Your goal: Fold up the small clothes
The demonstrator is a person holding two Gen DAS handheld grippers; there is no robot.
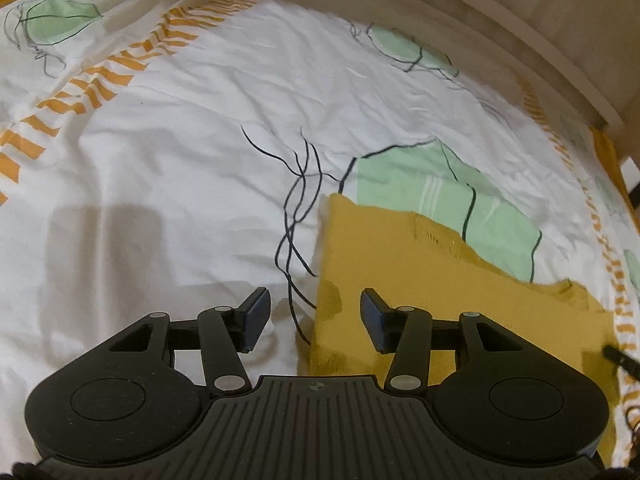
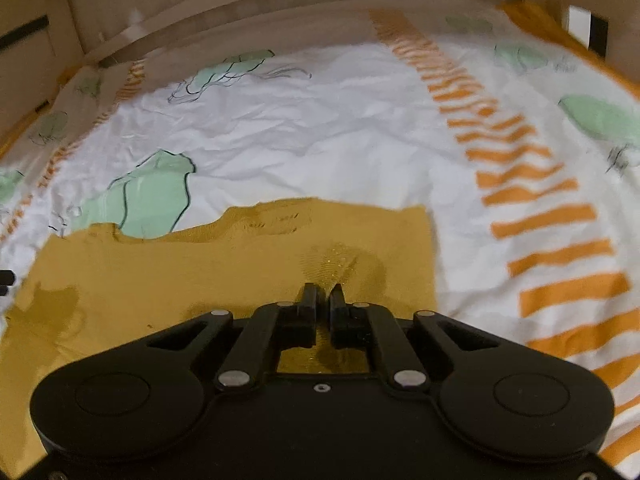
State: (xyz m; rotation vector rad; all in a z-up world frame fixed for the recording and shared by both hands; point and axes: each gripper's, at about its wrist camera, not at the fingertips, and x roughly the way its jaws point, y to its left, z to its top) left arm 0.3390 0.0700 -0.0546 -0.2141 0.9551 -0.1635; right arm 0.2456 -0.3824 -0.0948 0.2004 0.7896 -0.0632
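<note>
A mustard-yellow garment (image 1: 420,276) lies flat on a white bedsheet (image 1: 180,168) with green and orange print. My left gripper (image 1: 315,312) is open and empty, hovering over the garment's left edge, one finger over the sheet and one over the cloth. In the right wrist view the garment (image 2: 180,280) fills the lower middle. My right gripper (image 2: 324,300) has its fingers almost together, pressed down at the cloth, which puckers around the tips; I cannot tell if cloth is pinched between them.
A wooden bed frame (image 1: 500,36) runs along the far side of the sheet and also shows in the right wrist view (image 2: 280,4). An orange striped band (image 2: 540,220) crosses the sheet right of the garment. A dark tip (image 1: 618,356) shows at the right edge.
</note>
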